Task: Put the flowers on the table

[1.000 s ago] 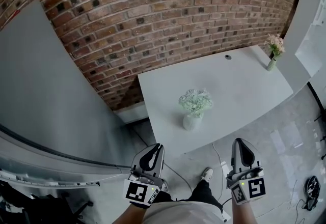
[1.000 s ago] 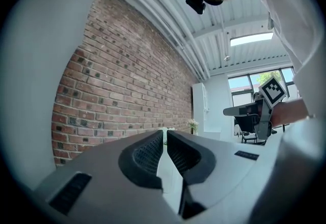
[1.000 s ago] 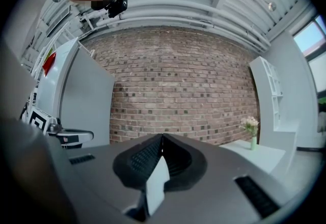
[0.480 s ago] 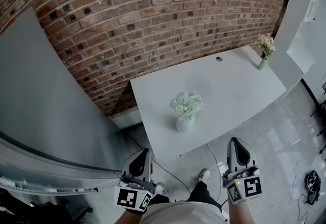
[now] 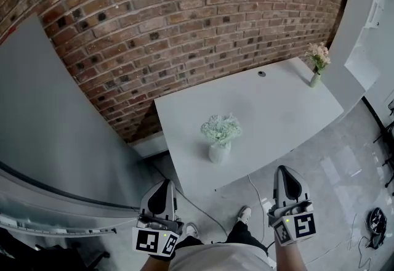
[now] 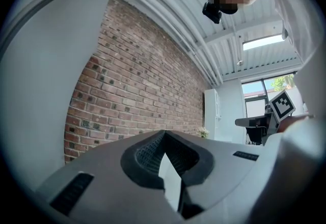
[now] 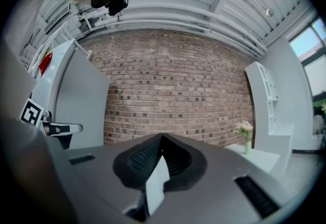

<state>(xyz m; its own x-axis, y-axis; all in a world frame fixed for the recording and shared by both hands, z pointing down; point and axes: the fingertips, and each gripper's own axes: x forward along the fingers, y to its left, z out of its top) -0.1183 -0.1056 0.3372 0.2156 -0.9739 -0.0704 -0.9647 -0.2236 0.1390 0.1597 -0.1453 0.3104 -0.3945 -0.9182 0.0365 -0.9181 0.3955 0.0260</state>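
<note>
Left gripper [image 5: 161, 185] and right gripper [image 5: 285, 172] were both closed with nothing between the jaws, short of the table's near edge. On the white rectangular table [image 5: 277, 109], pale flowers in a round white vase [image 5: 220, 135] stood near the front. Pink flowers in a slim green vase [image 5: 316, 61] stood at the far right corner. Red brick wall [image 5: 154, 17] was behind.

Head view downward; others toward wall [image 5: 184, 17]

The left gripper [image 5: 161, 183] and right gripper [image 5: 284, 171] were grey with black ribbed pads [image 6: 145, 152], each carrying a cube [image 5: 151, 241] of black-and-white markers. At bottom centre showed a pale top [image 5: 215, 258], dark trousers [image 5: 243, 236] and a light shoe [image 5: 244, 213].
</note>
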